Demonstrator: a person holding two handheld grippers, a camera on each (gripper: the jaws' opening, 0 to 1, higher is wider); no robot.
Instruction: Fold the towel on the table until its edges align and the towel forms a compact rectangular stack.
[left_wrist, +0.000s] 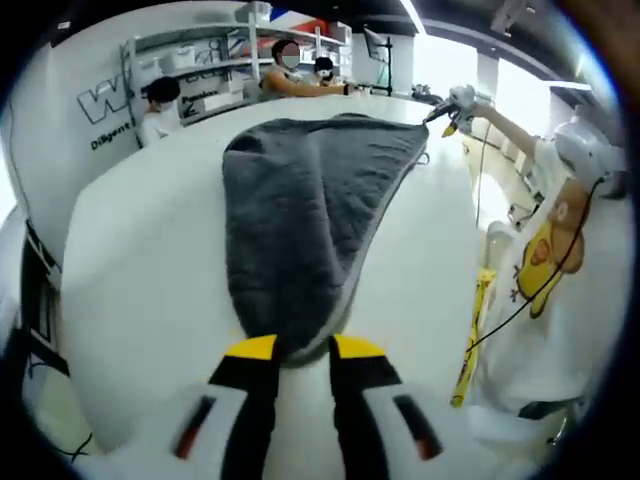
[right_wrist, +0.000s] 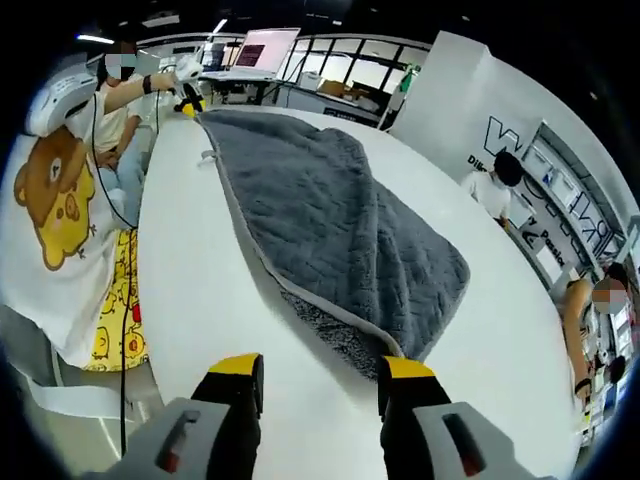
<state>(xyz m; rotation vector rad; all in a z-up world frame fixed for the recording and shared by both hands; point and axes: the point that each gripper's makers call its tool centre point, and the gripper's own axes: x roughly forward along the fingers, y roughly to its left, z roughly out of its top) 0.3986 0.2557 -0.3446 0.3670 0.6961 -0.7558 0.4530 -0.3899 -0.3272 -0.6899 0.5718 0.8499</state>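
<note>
A grey quilted towel (left_wrist: 300, 200) lies along the white table (left_wrist: 130, 260), folded over, with its fluffy underside showing at the near edge in the right gripper view. My left gripper (left_wrist: 303, 348) is shut on one narrow end of it, the cloth bunching between the yellow-tipped jaws. My right gripper (right_wrist: 322, 368) stands open just short of the towel's (right_wrist: 330, 220) other end, with that end's corner reaching toward the gap. The right gripper (left_wrist: 452, 108) appears far off at the towel's far corner, and the left gripper (right_wrist: 186, 88) appears likewise, held in a hand.
The person holding the grippers, in a white bear-print shirt (right_wrist: 50, 200), stands along the table's (right_wrist: 200, 290) side. Other people sit beyond the table near shelves (left_wrist: 230, 55). A laptop (right_wrist: 262, 50) stands at the far end. Bare tabletop flanks the towel.
</note>
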